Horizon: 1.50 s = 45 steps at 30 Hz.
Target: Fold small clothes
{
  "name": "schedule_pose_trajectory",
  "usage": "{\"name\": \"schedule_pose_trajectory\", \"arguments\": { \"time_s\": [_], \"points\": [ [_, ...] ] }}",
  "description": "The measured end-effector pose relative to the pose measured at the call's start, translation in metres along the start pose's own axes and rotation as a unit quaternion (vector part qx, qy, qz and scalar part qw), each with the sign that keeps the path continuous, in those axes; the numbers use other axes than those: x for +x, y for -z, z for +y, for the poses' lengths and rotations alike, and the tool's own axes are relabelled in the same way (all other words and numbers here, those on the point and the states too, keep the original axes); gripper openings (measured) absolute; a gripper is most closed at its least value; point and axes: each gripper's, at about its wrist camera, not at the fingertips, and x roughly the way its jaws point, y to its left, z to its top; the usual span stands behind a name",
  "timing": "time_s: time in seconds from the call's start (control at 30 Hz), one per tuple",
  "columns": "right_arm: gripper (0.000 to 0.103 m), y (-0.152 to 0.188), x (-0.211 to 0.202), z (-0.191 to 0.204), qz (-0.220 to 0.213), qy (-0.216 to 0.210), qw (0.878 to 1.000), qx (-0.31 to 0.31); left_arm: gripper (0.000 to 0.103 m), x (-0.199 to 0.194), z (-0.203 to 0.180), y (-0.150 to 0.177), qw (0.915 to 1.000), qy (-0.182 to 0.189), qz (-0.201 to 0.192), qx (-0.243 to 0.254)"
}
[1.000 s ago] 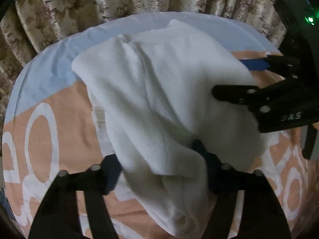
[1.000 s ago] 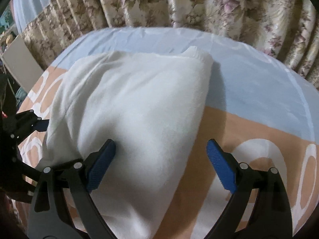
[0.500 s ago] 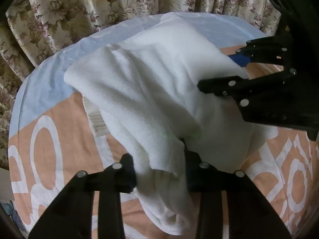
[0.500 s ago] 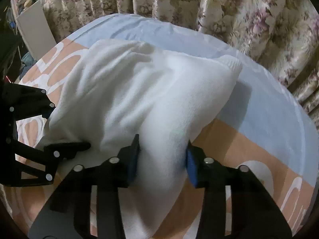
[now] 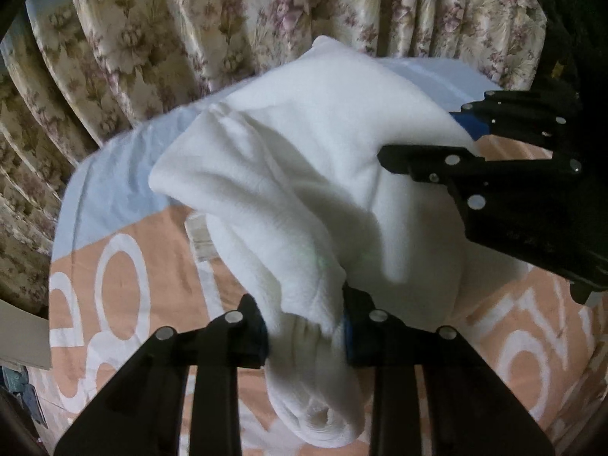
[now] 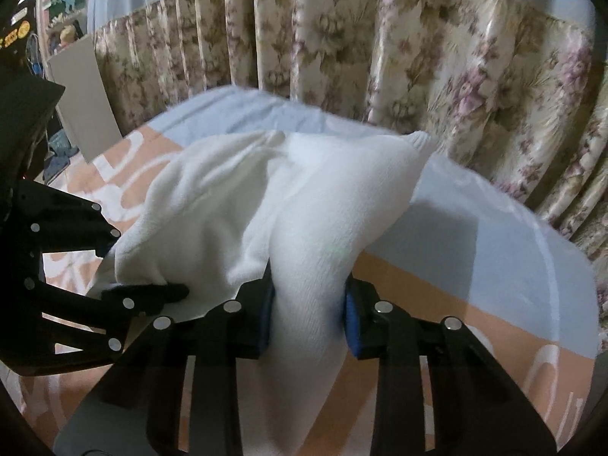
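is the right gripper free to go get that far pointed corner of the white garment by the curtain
Probably not as things stand: the right gripper is closing on a bunch of the white garment. The corner itself lies unobstructed.

A home bedroom: floral curtains (image 6: 418,57) behind a sheeted bed (image 6: 494,235).

White garment (image 5: 304,174): soft matt fleecy cloth. Curtains (image 6: 418,57): glossy floral fabric. Bedsheet (image 6: 475,235): smooth matt cotton-like.
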Motion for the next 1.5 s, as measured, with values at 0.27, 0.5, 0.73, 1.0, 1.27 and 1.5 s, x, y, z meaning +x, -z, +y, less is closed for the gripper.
{"name": "schedule_pose_trajectory", "arguments": {
  "time_s": [0.27, 0.5, 0.73, 1.0, 1.27, 1.5],
  "points": [
    [0.031, 0.040, -0.066, -0.029, -0.004, 0.029, 1.000, 0.010, 0.029, -0.017, -0.082, 0.009, 0.9995, 0.022, -0.004, 0.022],
    [0.032, 0.104, -0.062, -0.053, 0.058, 0.043, 0.997, 0.011, 0.029, 0.016, -0.130, 0.029, 0.9992, 0.033, 0.024, 0.004],
    [0.042, 0.140, -0.045, -0.074, 0.052, 0.032, 0.996, 0.072, 0.042, 0.034, -0.128, 0.036, 0.9995, 0.021, 0.021, -0.004],
    [0.062, 0.140, -0.057, -0.092, 0.057, 0.003, 0.989, 0.136, 0.079, 0.013, -0.122, 0.039, 0.9997, 0.016, 0.001, -0.018],
    [0.082, 0.153, -0.116, -0.095, 0.015, 0.015, 0.984, 0.177, 0.088, -0.039, -0.099, 0.036, 0.9960, 0.043, -0.063, -0.046],
    [0.076, 0.168, -0.097, -0.062, 0.048, 0.044, 0.987, 0.144, 0.088, 0.008, -0.096, 0.016, 0.9980, -0.058, -0.019, -0.020]
  ]
}}
